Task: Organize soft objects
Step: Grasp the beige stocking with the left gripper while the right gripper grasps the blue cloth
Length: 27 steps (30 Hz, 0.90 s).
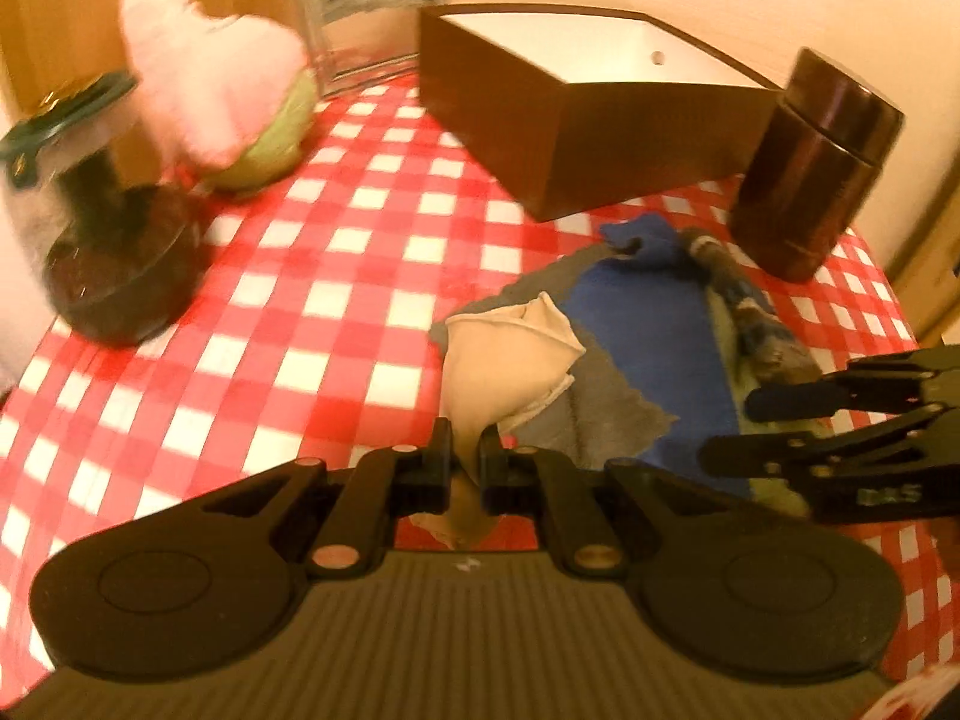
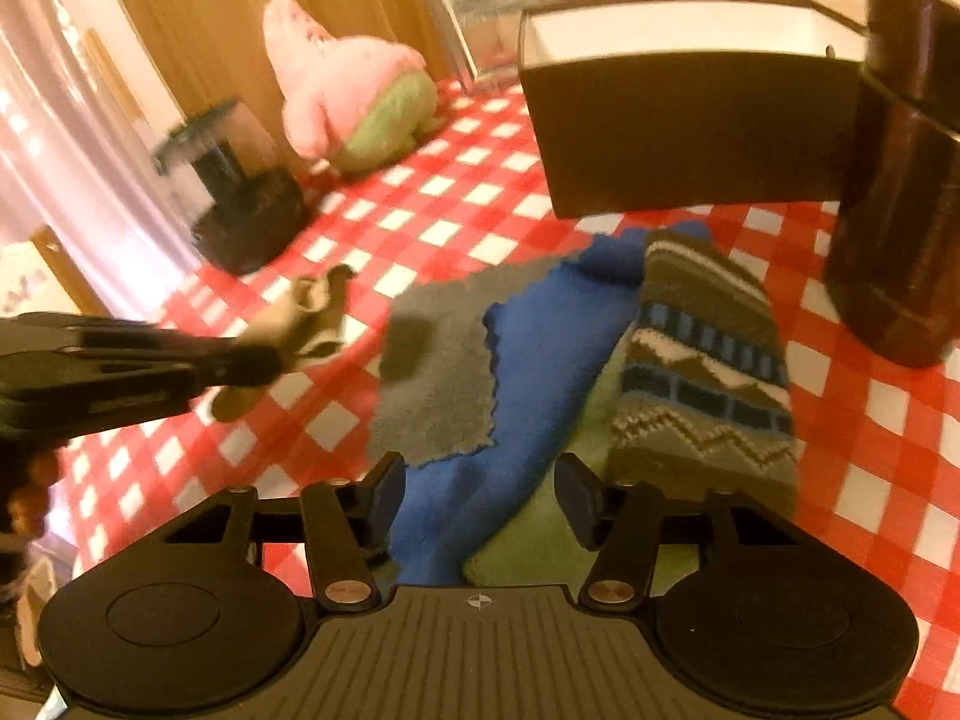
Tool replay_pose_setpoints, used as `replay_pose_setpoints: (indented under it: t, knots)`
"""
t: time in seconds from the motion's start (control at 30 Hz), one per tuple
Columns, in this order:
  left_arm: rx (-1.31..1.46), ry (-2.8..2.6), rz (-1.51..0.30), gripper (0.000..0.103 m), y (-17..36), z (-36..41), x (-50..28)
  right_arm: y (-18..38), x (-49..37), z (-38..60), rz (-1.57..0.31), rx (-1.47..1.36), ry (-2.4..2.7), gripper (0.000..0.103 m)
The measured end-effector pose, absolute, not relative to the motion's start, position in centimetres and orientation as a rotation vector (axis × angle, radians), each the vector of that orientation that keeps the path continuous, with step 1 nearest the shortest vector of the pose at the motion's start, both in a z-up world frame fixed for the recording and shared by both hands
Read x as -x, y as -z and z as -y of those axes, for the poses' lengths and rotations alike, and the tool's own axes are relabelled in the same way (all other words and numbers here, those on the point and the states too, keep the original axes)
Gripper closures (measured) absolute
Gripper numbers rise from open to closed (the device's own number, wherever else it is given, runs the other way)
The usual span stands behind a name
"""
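Jaws of your left gripper (image 1: 465, 450) are clamped on a beige cloth (image 1: 510, 354), which bunches up between the fingers and fans out ahead of them, lifted over the near-left edge of the cloth pile. From the right wrist view, that same gripper (image 2: 264, 360) comes in from the left with the beige cloth (image 2: 306, 312) crumpled at its tip, above the checked worktop (image 2: 456, 198).

Your right gripper (image 2: 480, 495) has its jaws spread wide, holding nothing, low over the blue cloth (image 2: 528, 372). Grey cloth (image 2: 438, 384) lies on top of the blue one to the left. A patterned sock (image 2: 708, 360) lies along the blue cloth's right side, over a green cloth (image 2: 528, 558) that shows beneath both.

Behind the pile stands a brown box (image 1: 600, 120), open at the top with a white inside. Just right of it is a dark jar (image 1: 816, 162), upright and close to the sock's far end.

Well apart, at the far left of the worktop, a pink and green plush (image 2: 354, 96) sits beside a clear container (image 2: 234, 186) with a dark base. A framed picture (image 2: 516, 6) leans against the wall behind the box.
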<state>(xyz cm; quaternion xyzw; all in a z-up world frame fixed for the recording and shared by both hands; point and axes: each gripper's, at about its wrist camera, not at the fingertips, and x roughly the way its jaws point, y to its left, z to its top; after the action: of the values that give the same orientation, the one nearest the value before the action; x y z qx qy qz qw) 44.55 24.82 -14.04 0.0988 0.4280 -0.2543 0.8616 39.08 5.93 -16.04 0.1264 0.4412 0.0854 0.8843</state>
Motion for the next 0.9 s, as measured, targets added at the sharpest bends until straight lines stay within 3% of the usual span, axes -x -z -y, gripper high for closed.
replay_pose_setpoints:
  t: [0.17, 0.33, 0.4, 0.9]
  knots:
    - [-0.171, 0.504, -0.916, 0.096, 14.6, -25.8, -44.2, 17.7, -40.7, -6.3, -0.937, -0.266, -0.135, 0.049]
    - [-0.154, 0.505, -0.925, 0.096, 14.8, -26.3, -43.7, 18.4, -41.2, -7.9, -0.926, -0.174, -0.157, 0.089]
    - [-0.159, 0.504, -0.921, 0.096, 14.7, -26.3, -43.4, 18.1, -41.0, -7.8, -0.903, -0.162, -0.162, 0.098]
    - [-0.168, 0.413, -0.831, 0.096, 10.6, -26.2, -40.0, 11.0, -36.9, -7.7, -0.666, -0.121, -0.324, 0.100]
